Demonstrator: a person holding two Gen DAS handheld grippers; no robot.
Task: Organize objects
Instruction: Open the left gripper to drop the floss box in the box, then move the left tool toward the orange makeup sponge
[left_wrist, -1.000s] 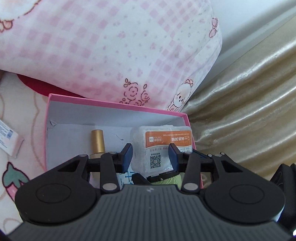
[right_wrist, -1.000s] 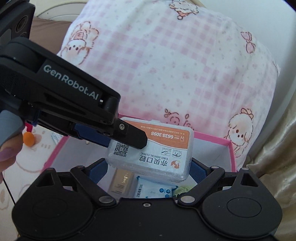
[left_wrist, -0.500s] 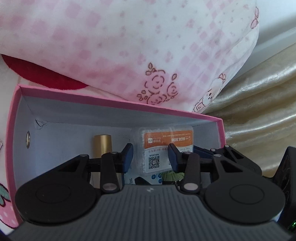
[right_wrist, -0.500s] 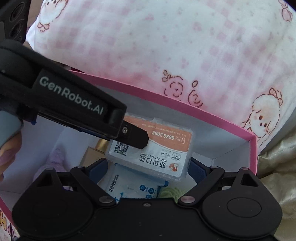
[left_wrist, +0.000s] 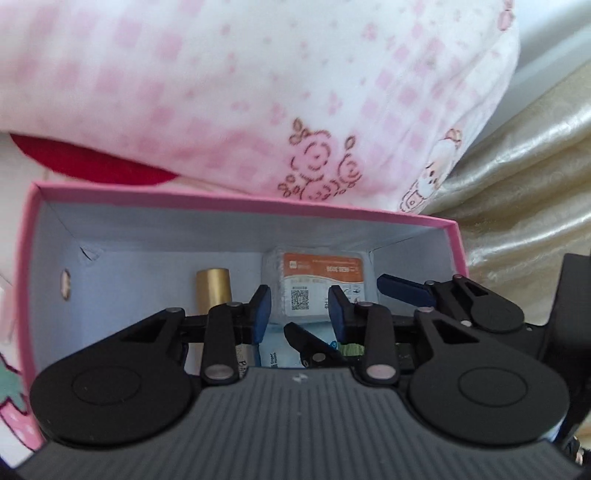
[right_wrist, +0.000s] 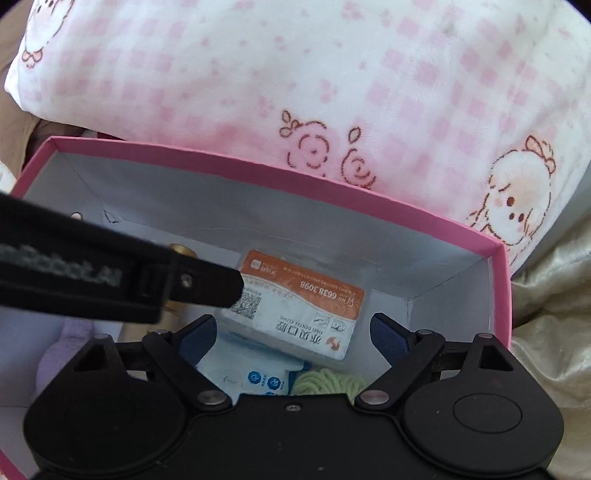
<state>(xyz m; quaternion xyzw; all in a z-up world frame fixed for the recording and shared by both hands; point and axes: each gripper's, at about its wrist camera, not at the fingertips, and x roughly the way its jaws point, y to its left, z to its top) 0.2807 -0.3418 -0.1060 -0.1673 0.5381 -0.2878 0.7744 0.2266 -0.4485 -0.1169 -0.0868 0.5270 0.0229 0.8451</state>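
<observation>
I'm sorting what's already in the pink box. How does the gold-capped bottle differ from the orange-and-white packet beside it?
The gold-capped bottle is a slim, shiny cylinder; the orange-and-white packet is a flat, rectangular wrapped pack. The bottle's cap is plain gold, while the packet carries printed text and a QR code. The packet lies on top of a blue-and-white pack; what the bottle rests on is hidden. Both sit inside the pink box.

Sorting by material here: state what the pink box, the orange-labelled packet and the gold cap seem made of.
Pink box: likely matte cardboard, with folded corner seams and thin walls. Orange-labelled packet: glossy clear plastic wrap over a printed card, judging by its sheen. Gold cap: brushed metallic finish; metal or metallised plastic, unclear.
</observation>
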